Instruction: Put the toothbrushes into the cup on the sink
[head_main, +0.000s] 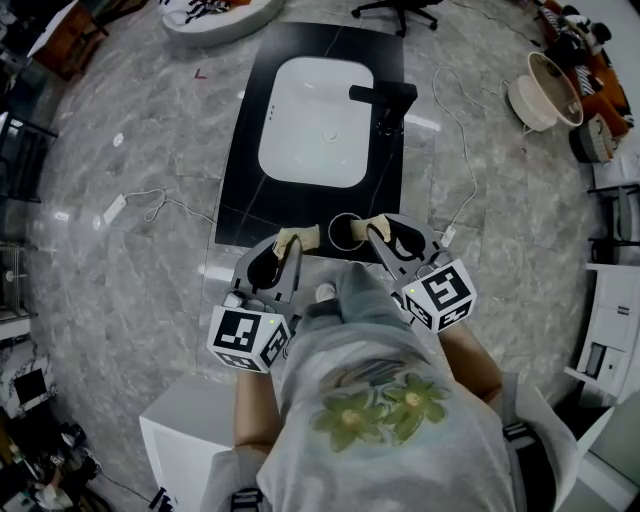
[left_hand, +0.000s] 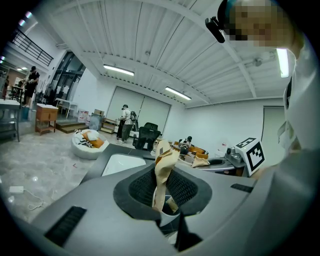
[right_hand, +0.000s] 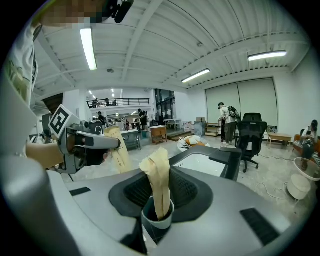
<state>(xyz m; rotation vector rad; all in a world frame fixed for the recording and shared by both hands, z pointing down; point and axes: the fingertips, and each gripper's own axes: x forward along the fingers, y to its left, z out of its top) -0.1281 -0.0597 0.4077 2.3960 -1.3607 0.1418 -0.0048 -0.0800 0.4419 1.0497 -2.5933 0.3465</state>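
Grey marble floor (head_main: 120, 120) under ceiling strip lights (left_hand: 118, 70); black office chair (right_hand: 250, 134) far right, before white walls (left_hand: 220, 125).

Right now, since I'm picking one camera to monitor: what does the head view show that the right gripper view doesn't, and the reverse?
Only the head view: the right hand-held gripper's marker cube and the white plug block on the floor. Only the right gripper view: ceiling lights and people standing at the back. Both: the white basin, the cup and the left hand-held gripper.
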